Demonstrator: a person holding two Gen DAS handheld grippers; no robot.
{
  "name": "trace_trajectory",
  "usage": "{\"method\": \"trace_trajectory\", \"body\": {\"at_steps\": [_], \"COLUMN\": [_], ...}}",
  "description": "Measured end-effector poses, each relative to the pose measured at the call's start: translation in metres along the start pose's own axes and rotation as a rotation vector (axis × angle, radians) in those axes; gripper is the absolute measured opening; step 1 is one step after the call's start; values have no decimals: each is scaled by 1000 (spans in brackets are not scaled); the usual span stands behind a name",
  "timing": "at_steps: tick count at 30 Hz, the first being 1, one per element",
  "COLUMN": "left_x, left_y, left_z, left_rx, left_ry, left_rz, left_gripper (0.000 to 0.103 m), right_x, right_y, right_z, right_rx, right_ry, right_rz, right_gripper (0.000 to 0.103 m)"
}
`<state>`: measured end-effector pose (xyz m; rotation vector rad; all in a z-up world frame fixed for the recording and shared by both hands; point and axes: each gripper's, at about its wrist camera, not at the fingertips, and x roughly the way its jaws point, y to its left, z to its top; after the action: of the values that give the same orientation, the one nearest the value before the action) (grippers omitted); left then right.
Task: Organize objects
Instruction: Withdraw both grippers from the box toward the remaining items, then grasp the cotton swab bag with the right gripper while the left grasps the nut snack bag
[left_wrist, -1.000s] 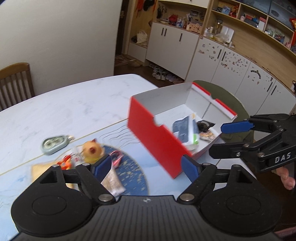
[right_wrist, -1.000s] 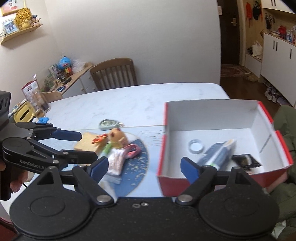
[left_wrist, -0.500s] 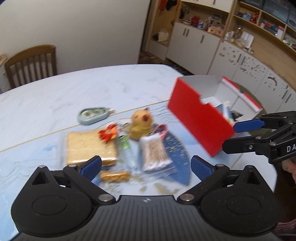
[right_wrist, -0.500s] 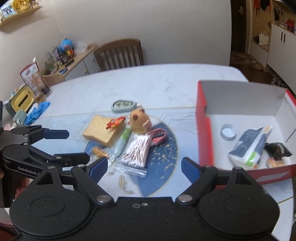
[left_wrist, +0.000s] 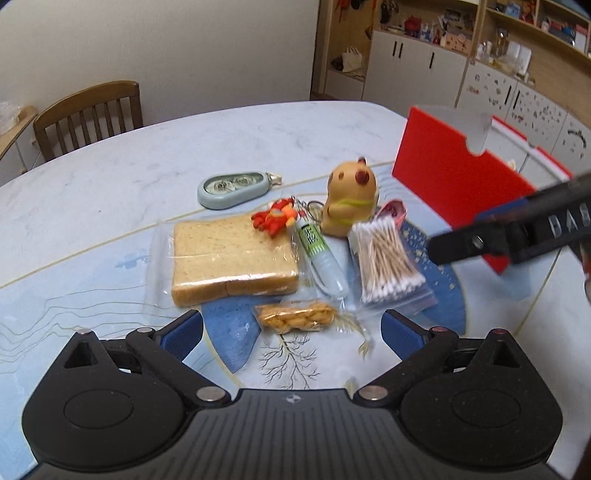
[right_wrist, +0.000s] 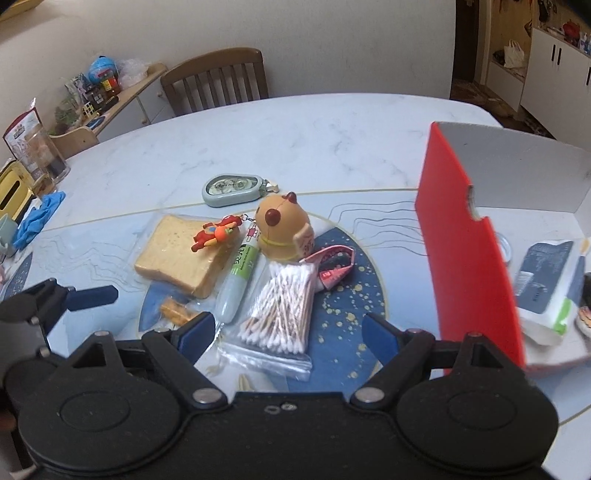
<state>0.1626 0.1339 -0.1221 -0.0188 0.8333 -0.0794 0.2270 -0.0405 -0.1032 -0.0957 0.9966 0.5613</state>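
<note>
While both grippers' fingers stand wide and empty, the cotton swab bag (right_wrist: 279, 308) lies lengthwise directly ahead of the right gripper (right_wrist: 288, 328), the nearer one.

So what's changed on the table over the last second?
Both grippers, left and right, swung from the red box toward the pile: bread, cotton swabs, bear toy. Both stayed open and took nothing. The pile and the things in the box lie as before.
</note>
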Motion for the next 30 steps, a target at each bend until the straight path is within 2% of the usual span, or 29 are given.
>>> {"method": "trace_trajectory", "body": {"at_steps": [7,23,27,30], "left_x": [21,43,45,45], "left_y": [0,-7,-10,-11], "left_z": [-6,-8,-9,-9], "left_rx": [-6,26,28,40], "left_ry": [7,-11,-16,-20], "left_rz": [21,83,93,78], "left_gripper": [103,103,102,99], "right_x": [28,62,64,64], "right_y": [-1,2,5,7], "right_z": [4,6,6,6], "right_rx": [24,55,43,26], "right_ry": [55,119,122,115], "right_rz": [-36,-40,-37,-34], "right_gripper": [86,82,77,66]}}
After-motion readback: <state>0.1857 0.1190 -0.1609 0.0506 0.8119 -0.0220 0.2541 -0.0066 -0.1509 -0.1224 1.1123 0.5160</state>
